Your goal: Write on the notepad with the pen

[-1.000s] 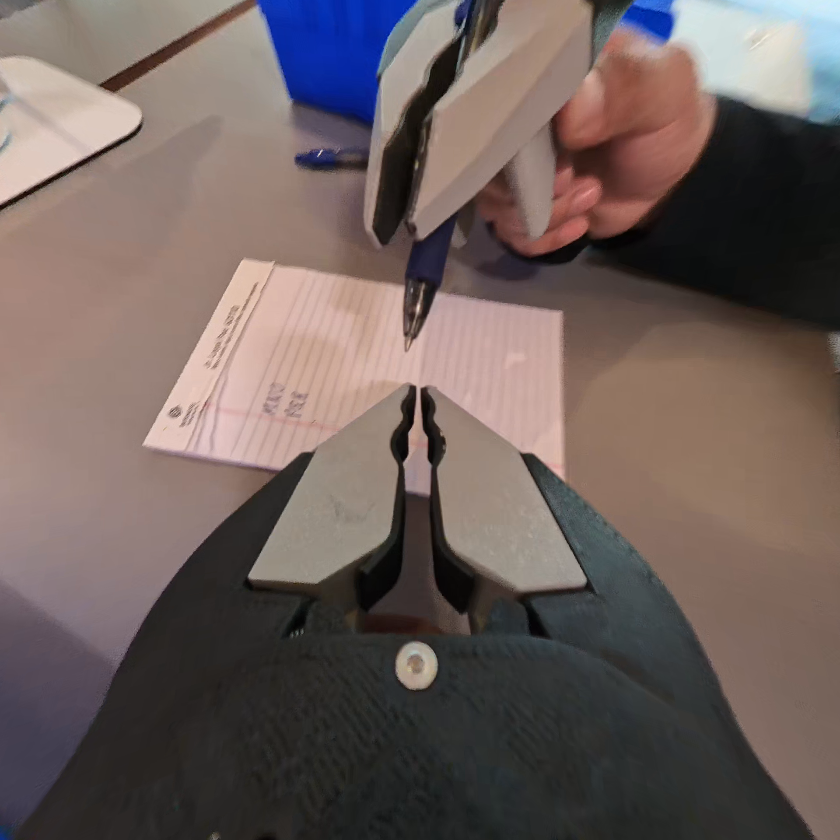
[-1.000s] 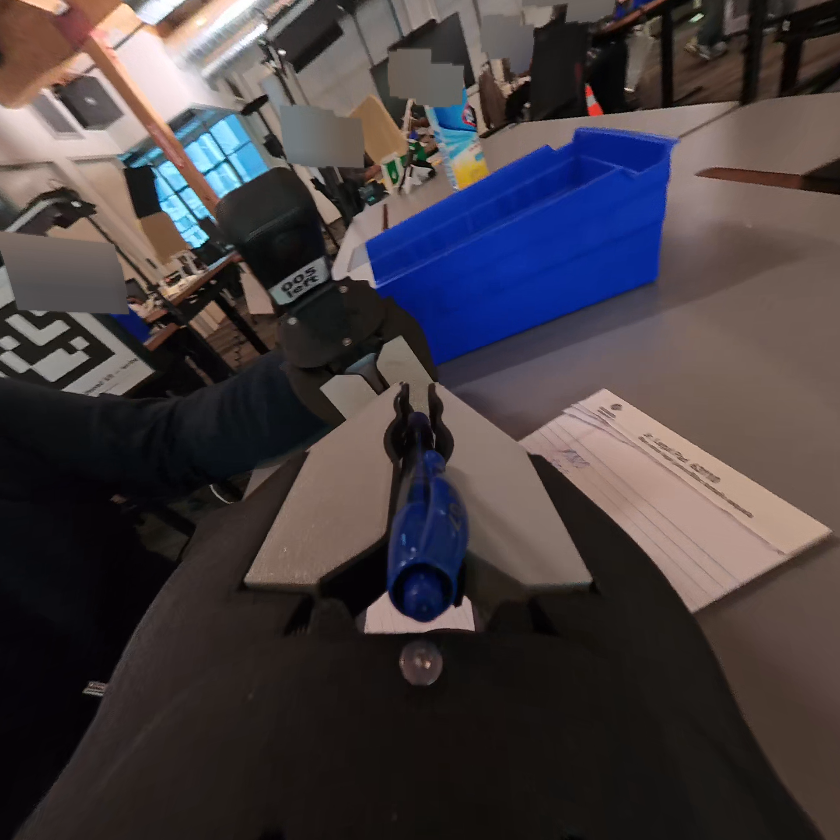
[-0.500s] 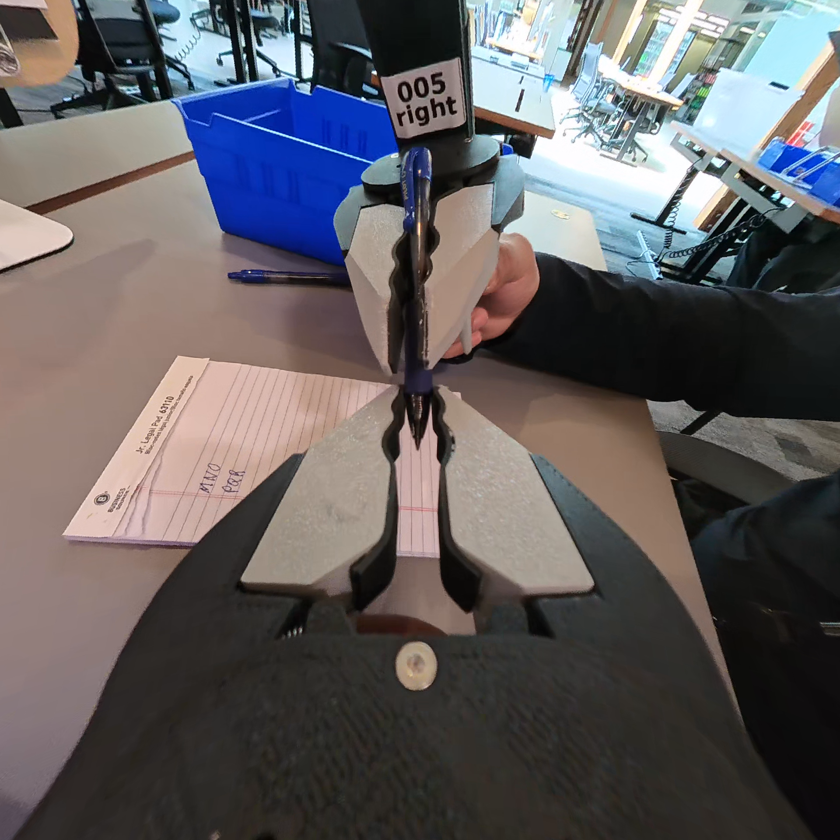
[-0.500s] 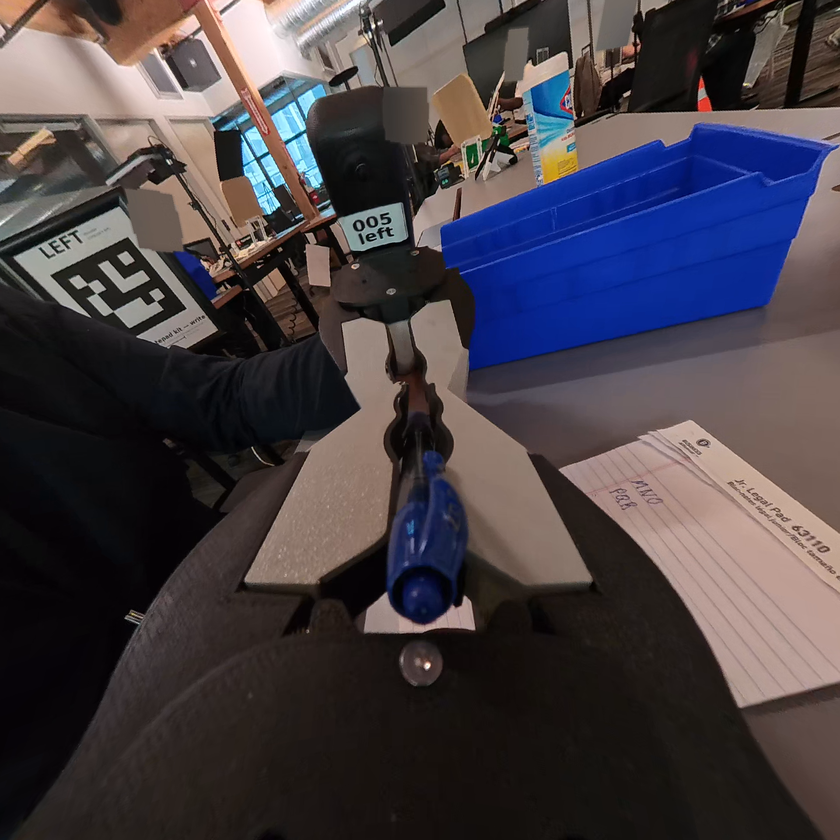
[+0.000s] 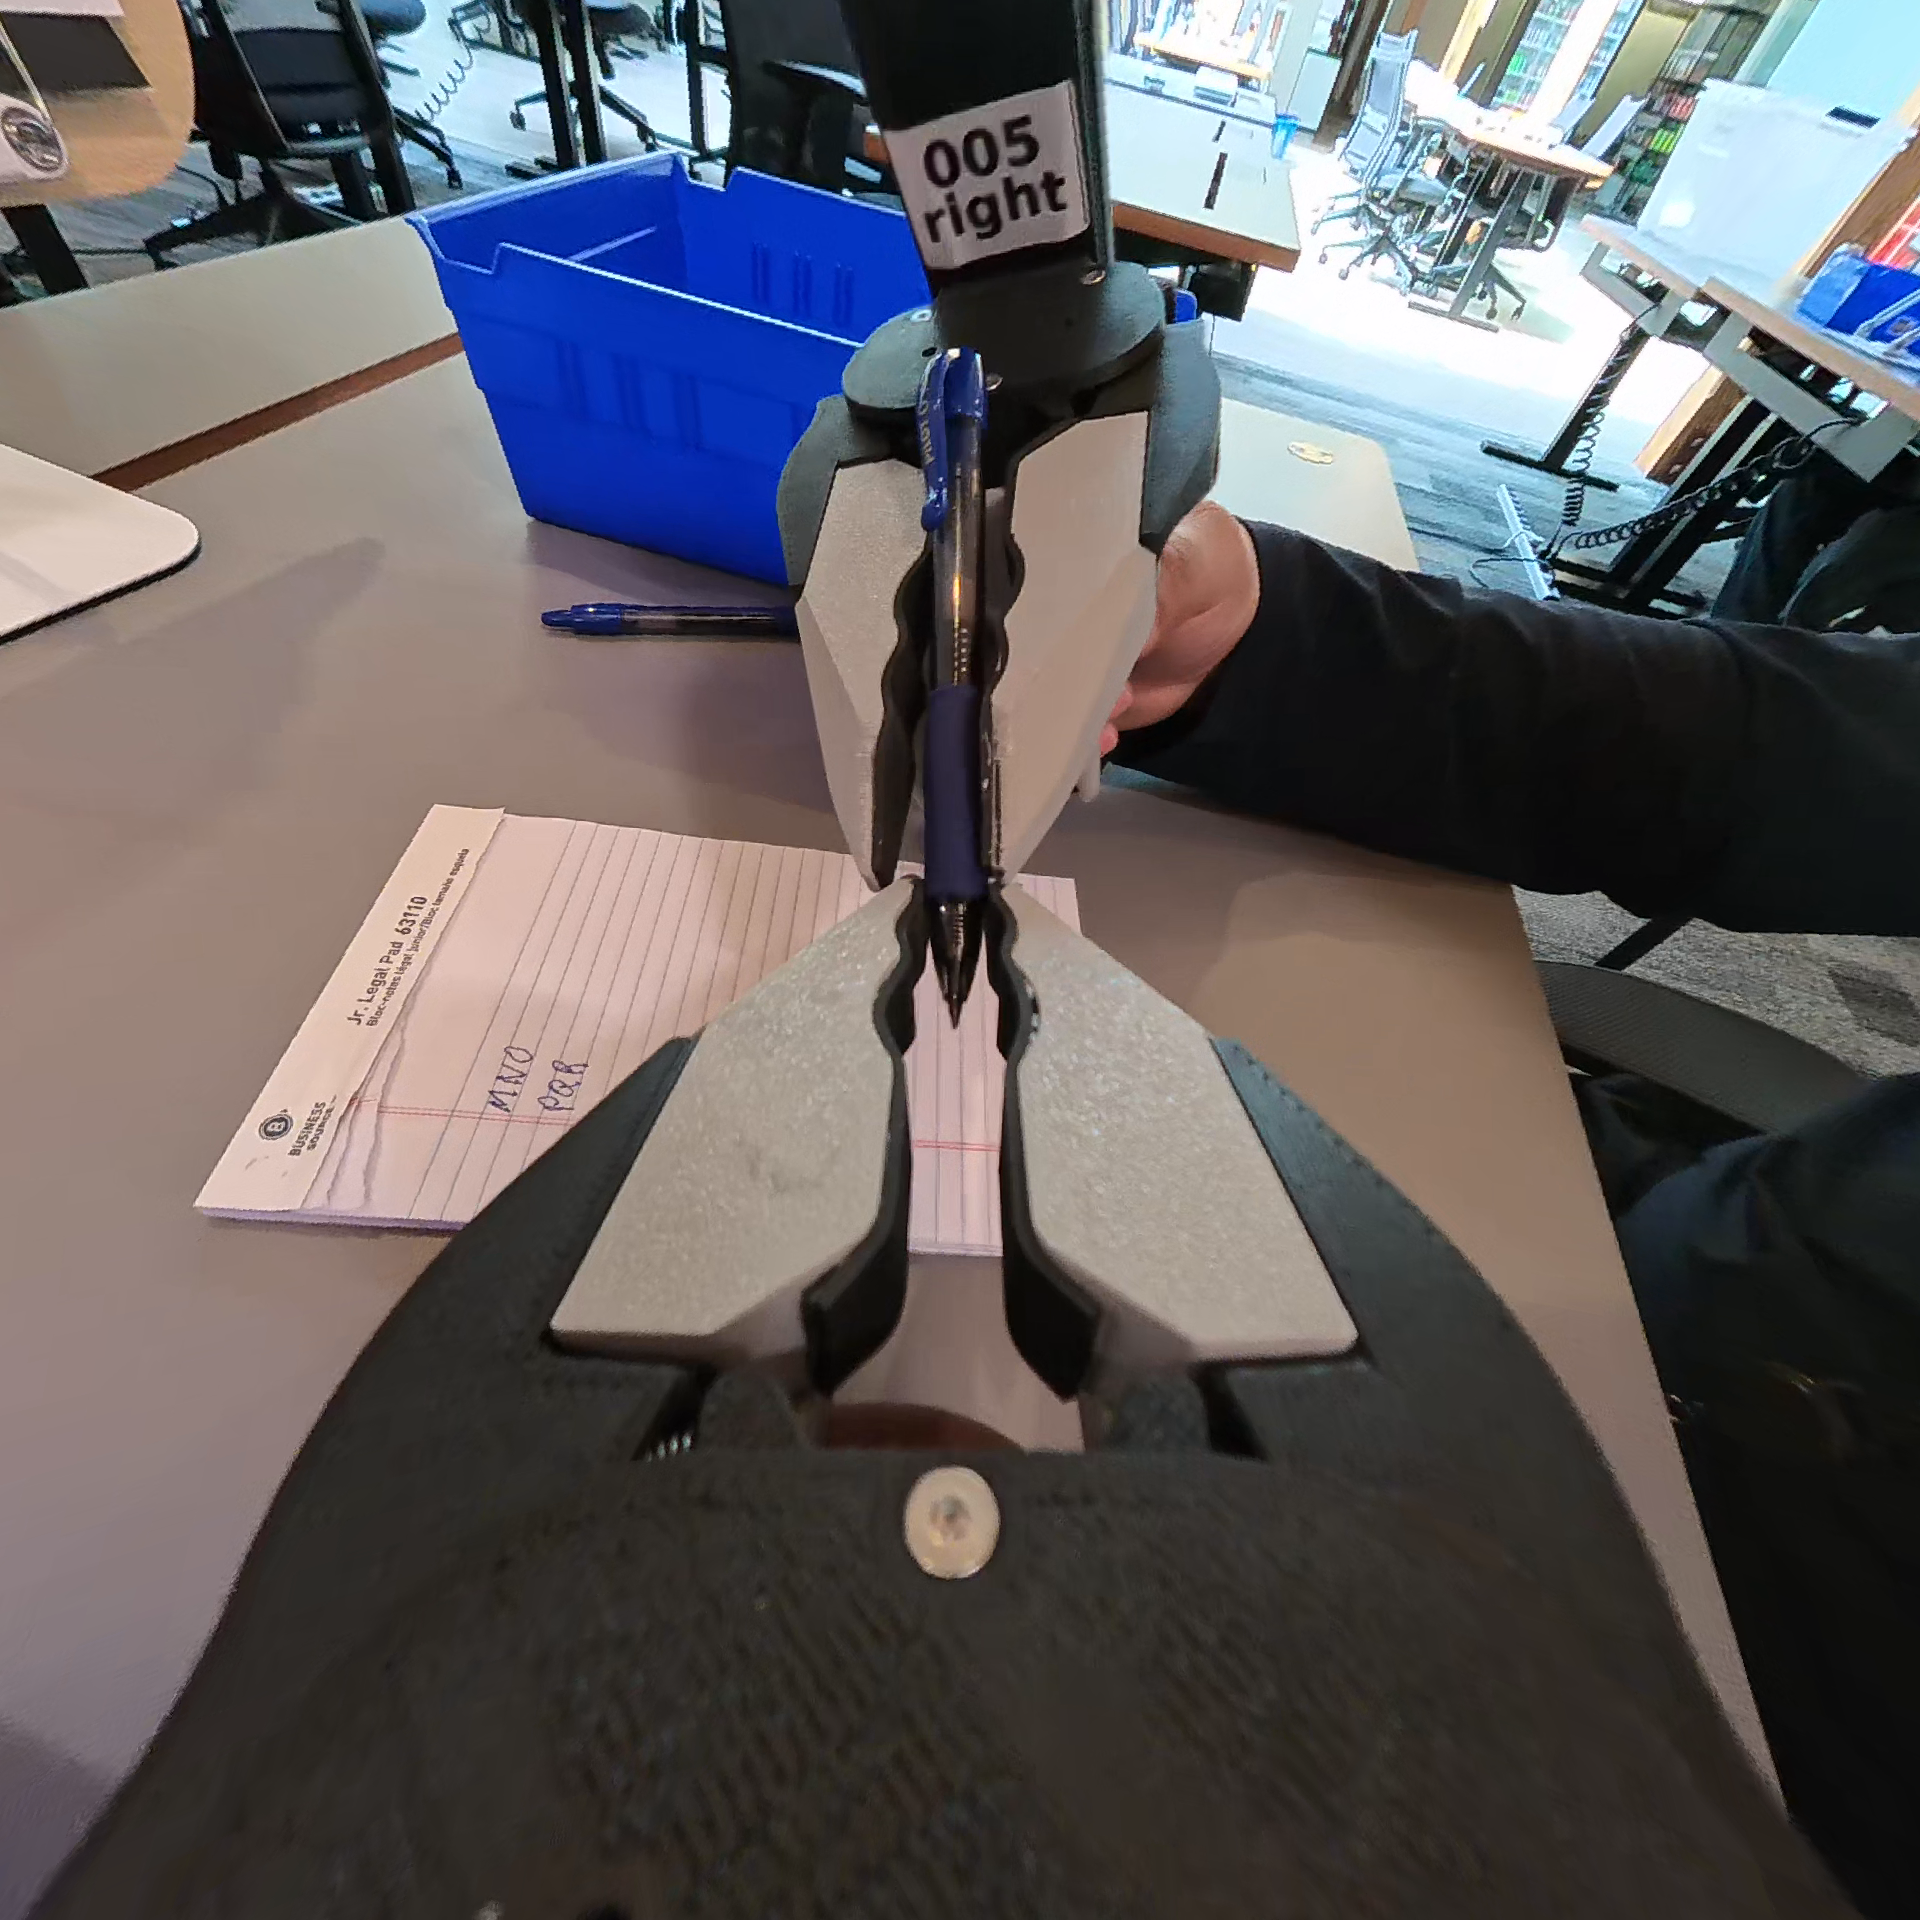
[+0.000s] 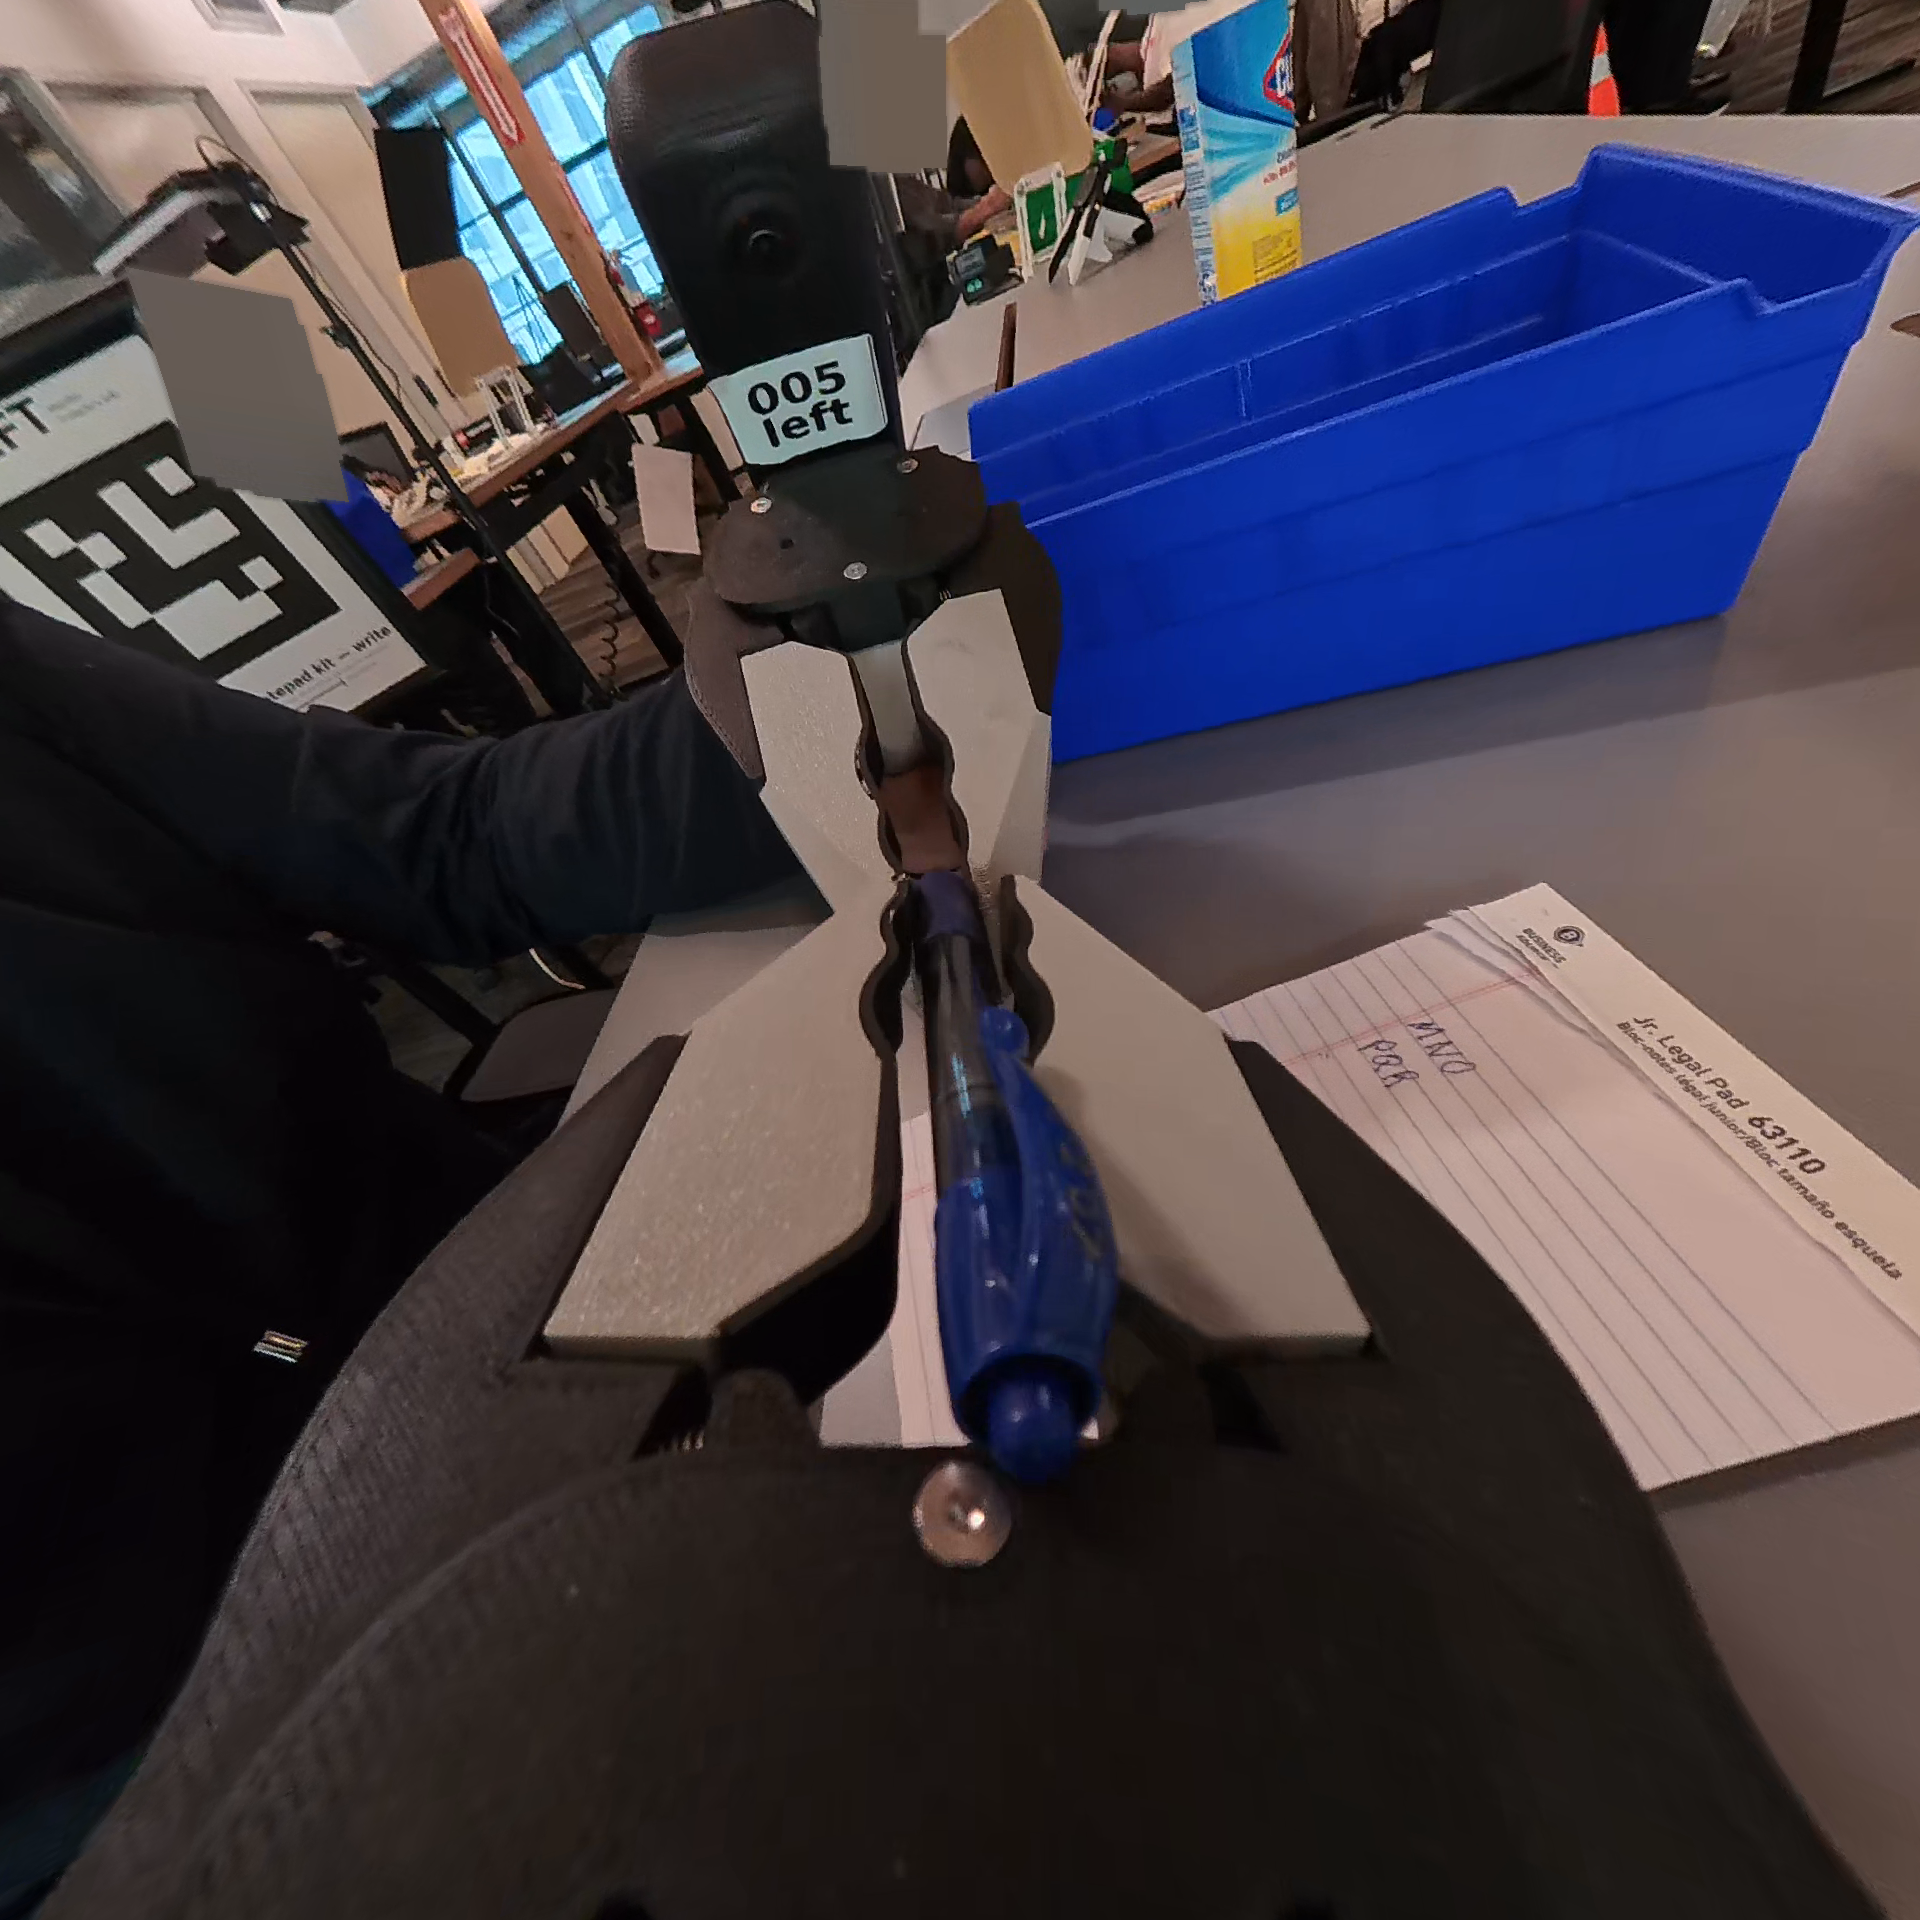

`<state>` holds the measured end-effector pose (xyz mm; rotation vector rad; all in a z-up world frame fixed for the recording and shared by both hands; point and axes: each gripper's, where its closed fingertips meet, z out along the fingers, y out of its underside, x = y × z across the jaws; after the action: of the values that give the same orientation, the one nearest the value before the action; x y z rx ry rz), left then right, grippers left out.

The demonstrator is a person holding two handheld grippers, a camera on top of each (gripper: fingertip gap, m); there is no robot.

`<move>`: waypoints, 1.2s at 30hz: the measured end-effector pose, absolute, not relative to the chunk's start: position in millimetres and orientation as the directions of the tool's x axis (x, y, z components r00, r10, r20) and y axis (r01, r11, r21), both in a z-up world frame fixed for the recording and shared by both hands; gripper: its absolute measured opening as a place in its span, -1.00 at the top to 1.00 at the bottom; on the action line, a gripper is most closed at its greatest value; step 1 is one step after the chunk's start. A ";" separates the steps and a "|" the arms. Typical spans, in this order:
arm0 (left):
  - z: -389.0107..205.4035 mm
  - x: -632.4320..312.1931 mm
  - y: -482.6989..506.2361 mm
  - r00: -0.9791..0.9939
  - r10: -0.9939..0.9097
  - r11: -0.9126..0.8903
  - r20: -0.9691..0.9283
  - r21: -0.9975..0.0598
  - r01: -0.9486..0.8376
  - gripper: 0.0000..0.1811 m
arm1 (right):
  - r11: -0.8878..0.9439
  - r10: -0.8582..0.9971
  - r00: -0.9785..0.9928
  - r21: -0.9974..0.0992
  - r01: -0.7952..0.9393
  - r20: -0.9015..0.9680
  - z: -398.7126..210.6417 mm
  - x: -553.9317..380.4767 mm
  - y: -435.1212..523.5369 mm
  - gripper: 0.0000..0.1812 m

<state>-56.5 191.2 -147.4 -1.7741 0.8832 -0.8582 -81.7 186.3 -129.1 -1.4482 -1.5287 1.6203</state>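
A white lined notepad (image 5: 623,987) with some blue handwriting lies flat on the grey table; it also shows in the right wrist view (image 6: 1558,1195). My right gripper (image 6: 945,894) is shut on a blue pen (image 6: 1018,1195), which lies along its fingers. In the left wrist view the right gripper (image 5: 940,868) points down over the pad's right part, with the pen (image 5: 956,769) upright. My left gripper (image 5: 956,909) is open by a narrow gap, and the pen's tip sits between its fingertips. The two grippers meet tip to tip just above the pad.
A blue plastic bin (image 5: 644,364) stands behind the pad. A second blue pen (image 5: 665,620) lies on the table in front of the bin. A white board (image 5: 62,540) lies at far left. A dark-sleeved arm (image 5: 1507,727) reaches in from the right, near the table's edge. My two grippers' fingertips are within a few centimetres of each other.
My left gripper has gone from shut to slightly open. The right gripper has come closer, and its pen tip now sits between the left fingertips. The pen lies more tilted in the right fingers.
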 end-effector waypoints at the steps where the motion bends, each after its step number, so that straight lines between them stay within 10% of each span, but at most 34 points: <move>1: -147.2 -56.6 190.8 0.492 -0.854 -0.295 0.169 -0.936 -0.191 0.92 | -0.272 0.869 -0.329 -0.912 0.307 -0.370 -129.0 -81.8 186.0 0.86; 36: -157.3 -60.2 200.0 0.556 -0.821 -0.307 0.131 -0.922 -0.237 0.91 | -0.211 0.913 -0.280 -0.931 0.297 -0.296 -133.3 -86.1 190.7 0.91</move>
<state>-60.2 200.0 -157.3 -1.8283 0.8686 -0.7616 -86.1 190.7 -133.3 -1.4389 -1.5240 1.5219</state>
